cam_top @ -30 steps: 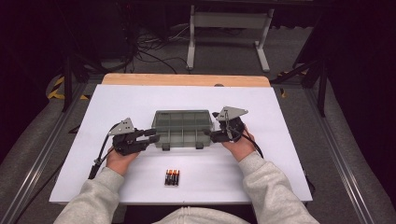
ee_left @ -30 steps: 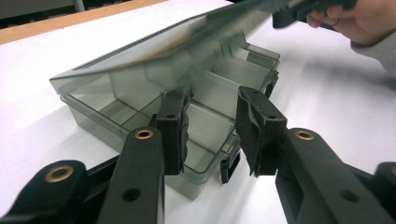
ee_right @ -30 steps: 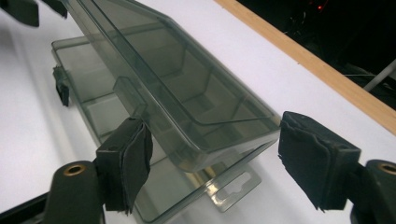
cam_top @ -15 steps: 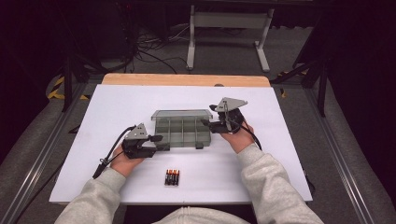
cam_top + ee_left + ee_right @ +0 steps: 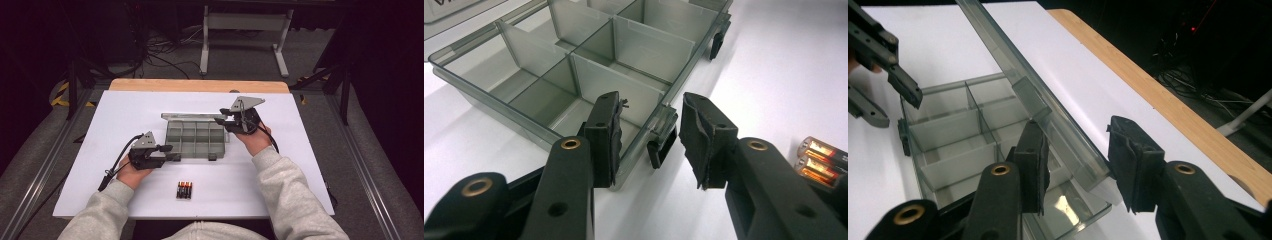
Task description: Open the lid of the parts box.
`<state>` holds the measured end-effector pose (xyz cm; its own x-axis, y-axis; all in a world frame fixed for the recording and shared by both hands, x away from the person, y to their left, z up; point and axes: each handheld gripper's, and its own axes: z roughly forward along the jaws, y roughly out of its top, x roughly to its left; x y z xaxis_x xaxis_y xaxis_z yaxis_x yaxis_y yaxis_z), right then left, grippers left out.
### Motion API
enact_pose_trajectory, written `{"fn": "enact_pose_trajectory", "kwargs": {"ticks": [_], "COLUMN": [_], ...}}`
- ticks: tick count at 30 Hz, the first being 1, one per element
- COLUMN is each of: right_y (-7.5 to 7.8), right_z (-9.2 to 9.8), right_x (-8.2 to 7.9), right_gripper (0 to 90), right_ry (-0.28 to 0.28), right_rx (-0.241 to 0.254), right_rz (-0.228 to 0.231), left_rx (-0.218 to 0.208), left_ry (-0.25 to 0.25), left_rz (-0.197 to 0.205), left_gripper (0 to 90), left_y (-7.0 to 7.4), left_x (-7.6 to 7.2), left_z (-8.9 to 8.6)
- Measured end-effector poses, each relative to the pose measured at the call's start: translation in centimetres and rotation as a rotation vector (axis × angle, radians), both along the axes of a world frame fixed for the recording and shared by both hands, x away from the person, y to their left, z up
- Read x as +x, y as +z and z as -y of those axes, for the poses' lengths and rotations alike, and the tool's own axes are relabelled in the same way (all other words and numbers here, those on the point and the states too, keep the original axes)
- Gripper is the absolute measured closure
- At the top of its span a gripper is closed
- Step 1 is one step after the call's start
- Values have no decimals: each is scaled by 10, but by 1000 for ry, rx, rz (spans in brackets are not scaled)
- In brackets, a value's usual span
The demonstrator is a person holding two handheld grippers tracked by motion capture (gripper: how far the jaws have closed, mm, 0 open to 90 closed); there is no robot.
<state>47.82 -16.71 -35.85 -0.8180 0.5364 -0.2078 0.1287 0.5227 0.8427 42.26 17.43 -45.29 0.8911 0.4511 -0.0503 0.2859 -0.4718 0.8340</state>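
Observation:
A smoky clear organizer box [image 5: 195,136] lies mid-table with its compartments empty. Its lid [image 5: 192,116] stands raised along the far edge. My left gripper [image 5: 172,151] is at the near left corner. In the left gripper view it [image 5: 651,100] straddles the front wall [image 5: 639,150] beside a black latch [image 5: 661,145]; gaps show, and the jaws have just narrowed slightly. My right gripper [image 5: 223,120] is at the lid's right end. There its jaws [image 5: 1076,125] have just been closing, with the lid's corner [image 5: 1083,165] between them, not clamped. A row of batteries [image 5: 183,190] lies near me.
The white table top [image 5: 310,165] has free room on both sides of the box. A wooden strip [image 5: 200,85] borders its far edge. Beyond it stand a metal frame [image 5: 245,30] and floor cables [image 5: 160,55]. The left gripper's cable [image 5: 112,170] trails off left.
The lid has swung from flat up to standing as my right gripper rose at its right end. My left gripper shifted from the box's left side to its near left corner.

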Motion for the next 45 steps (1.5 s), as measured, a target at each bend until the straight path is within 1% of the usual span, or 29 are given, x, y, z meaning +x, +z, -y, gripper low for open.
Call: {"fn": "enact_pose_trajectory", "kwargs": {"ticks": [3,6,8,13,15,17,23,26,28,30,35,36,38,43,45], "right_y": [3,5,5,6,7,6,-5,-12,-16,-20,-28,-31,-35,-44,-46], "right_z": [1,2,4,5,6,7,12,13,12,12,10,10,10,9,10], "right_x": [4,8,12,19,23,27,42,48,52,55,61,63,67,73,74], "right_gripper": [614,615,598,583,572,565,566,568,570,572,572,572,572,571,555], "right_ry": [1,-8,-20,-42,-52,-67,-110,-126,-133,-137,-137,-133,-131,-140,-146], "right_rx": [24,35,55,70,74,81,114,114,104,97,96,101,120,108,104], "right_rz": [-23,-28,-38,-38,-34,-28,-70,-92,-100,-112,-138,-146,-181,-208,-215], "left_rx": [2,-1,3,1,-6,-2,-1,-2,-4,-4,-11,-7,-4,-3,-9], "left_ry": [-1,0,-3,-1,-2,-1,0,1,2,2,4,7,4,7,8], "left_rz": [2,-2,0,-3,-11,-4,-1,-3,-7,-10,-17,-15,-10,-14,-17], "left_gripper": [588,581,578,580,584,587,590,584,578,574,574,574,574,573,569], "left_y": [0,0,0,0,0,0,0,0,0,1,1,1,2,2,2], "left_x": [-1,0,-1,-1,-1,-1,-1,-1,-2,-2,-2,-2,-2,-3,-3], "left_z": [1,0,0,0,-1,-1,-2,-1,-1,-1,-2,-2,-2,-3,-3]}}
